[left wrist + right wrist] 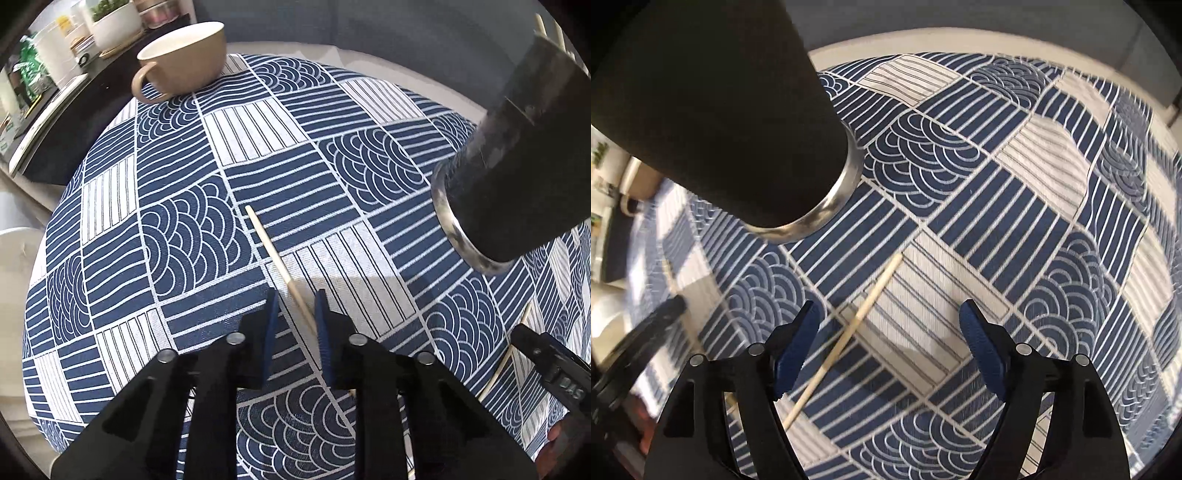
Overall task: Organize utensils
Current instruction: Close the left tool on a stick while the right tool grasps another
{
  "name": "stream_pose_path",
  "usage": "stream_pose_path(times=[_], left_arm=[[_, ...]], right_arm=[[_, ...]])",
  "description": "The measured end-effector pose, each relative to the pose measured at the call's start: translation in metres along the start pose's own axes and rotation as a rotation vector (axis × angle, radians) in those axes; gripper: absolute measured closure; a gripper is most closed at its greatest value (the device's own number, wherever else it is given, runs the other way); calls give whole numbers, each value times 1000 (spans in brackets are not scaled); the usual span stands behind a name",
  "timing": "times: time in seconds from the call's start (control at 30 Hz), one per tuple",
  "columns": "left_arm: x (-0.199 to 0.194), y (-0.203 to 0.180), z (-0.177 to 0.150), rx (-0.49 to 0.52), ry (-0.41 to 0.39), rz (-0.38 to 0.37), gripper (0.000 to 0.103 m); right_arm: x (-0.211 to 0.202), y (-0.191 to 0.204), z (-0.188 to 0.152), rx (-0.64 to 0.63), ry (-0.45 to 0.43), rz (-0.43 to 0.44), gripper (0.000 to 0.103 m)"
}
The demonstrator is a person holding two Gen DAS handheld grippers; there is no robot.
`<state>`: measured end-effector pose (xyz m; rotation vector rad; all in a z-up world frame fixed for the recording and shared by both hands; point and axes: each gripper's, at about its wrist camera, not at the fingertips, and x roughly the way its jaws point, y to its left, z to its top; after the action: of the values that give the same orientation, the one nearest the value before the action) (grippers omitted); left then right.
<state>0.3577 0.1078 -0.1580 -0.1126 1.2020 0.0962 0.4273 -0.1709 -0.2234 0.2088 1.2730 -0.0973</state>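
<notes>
A wooden chopstick (280,267) lies slanted on the blue-and-white patterned tablecloth (177,229). Its near end runs between the blue pads of my left gripper (297,332), against the right pad and clear of the left one; the jaws stand narrow and are not clamped on it. A second chopstick (849,332) lies on the cloth. It crosses beside the left pad of my right gripper (890,343), whose jaws stand wide open. A tall black holder with a metal base rim (517,158) (720,110) stands between the two grippers, with stick ends showing at its top (543,27).
A beige cup (184,55) stands at the table's far left edge. Behind it, a dark shelf (55,122) carries white pots and packets. The second chopstick (506,354) shows at lower right next to the other tool's black housing (554,373). A white rounded object (18,258) sits at the left.
</notes>
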Motion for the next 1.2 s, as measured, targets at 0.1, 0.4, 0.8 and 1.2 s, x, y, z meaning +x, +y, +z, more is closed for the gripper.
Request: stream_pose_path(times=[0.1, 0.4, 0.8, 1.2], left_arm=[[2, 4, 3, -18, -15, -11, 93], [6, 15, 17, -31, 66, -54, 98], [16, 21, 38, 96, 126, -87, 98], [12, 50, 67, 179, 128, -103, 98]], right_arm=[[2, 12, 2, 8, 2, -97, 37], [-12, 0, 11, 41, 45, -89, 98], [-33, -63, 9, 246, 60, 17, 99], [-76, -102, 7, 411, -18, -45, 99]])
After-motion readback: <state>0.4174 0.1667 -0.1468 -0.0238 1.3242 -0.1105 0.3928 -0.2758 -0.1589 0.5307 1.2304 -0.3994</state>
